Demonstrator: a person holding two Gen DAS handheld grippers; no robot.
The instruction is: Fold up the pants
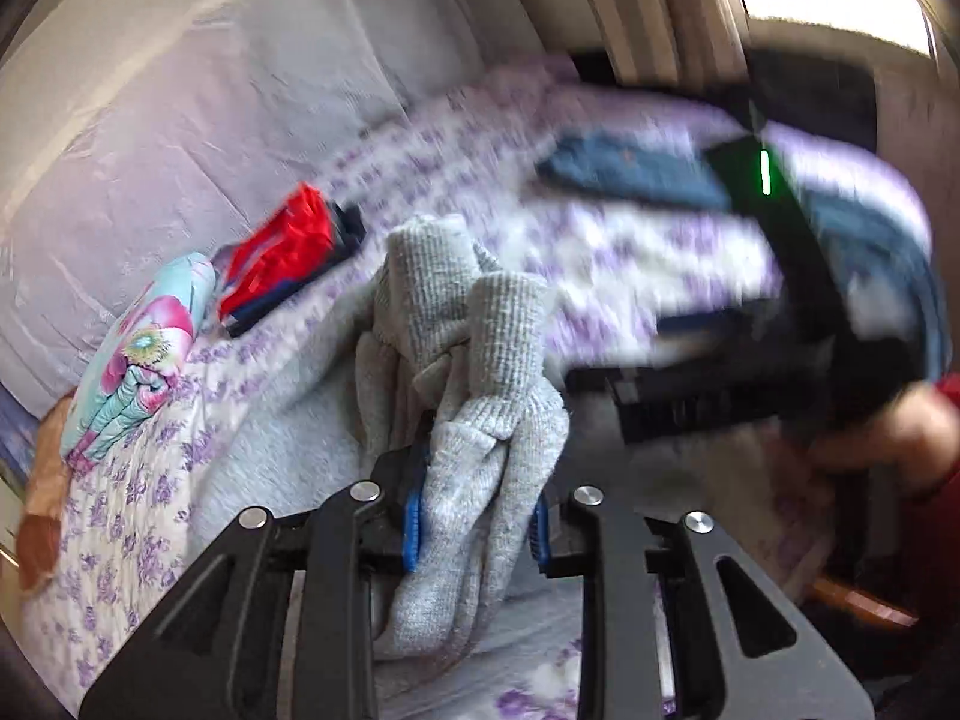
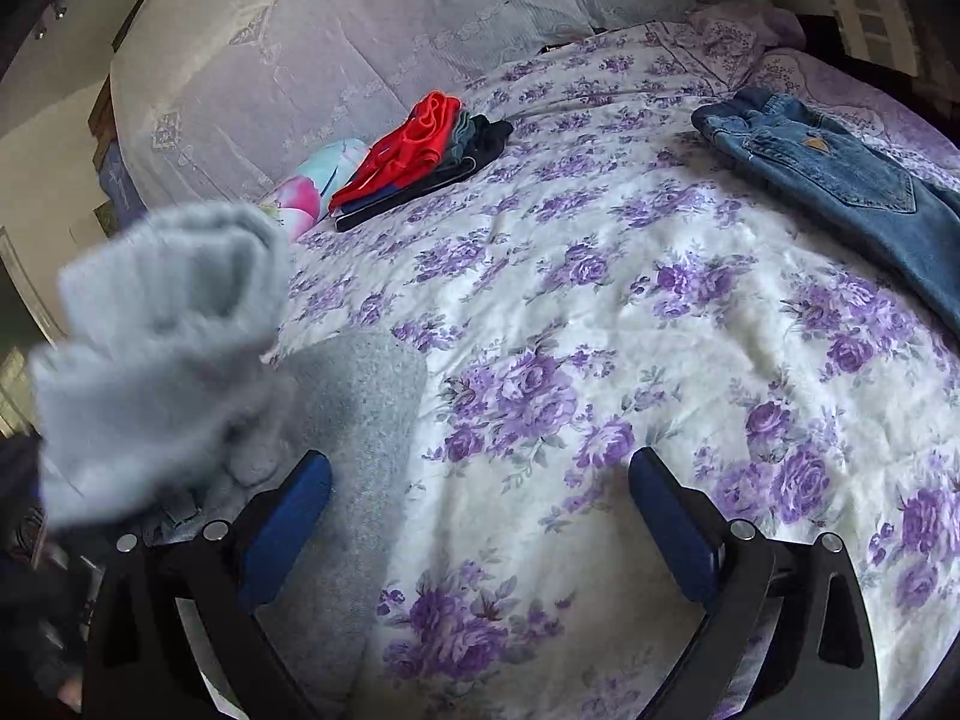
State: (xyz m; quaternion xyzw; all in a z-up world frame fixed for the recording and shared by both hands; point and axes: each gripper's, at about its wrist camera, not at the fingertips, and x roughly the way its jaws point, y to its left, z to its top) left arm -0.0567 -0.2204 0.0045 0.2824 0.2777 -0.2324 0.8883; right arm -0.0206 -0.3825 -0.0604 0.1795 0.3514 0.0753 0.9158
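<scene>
Grey knit pants (image 1: 474, 372) are bunched between the blue pads of my left gripper (image 1: 477, 525), which is shut on them, the ribbed cuffs sticking up past the fingers. In the right wrist view the same grey pants (image 2: 168, 348) hang blurred at the left, with part lying on the bed (image 2: 360, 408). My right gripper (image 2: 480, 504) is open and empty above the floral bedspread (image 2: 600, 324), just right of the grey cloth. The right gripper's body shows blurred in the left wrist view (image 1: 780, 300).
Blue jeans (image 2: 840, 180) lie at the bed's right side. A stack of folded red and dark clothes (image 2: 420, 156) and a folded floral cloth (image 2: 324, 180) sit at the back by the lilac headboard (image 2: 360, 48).
</scene>
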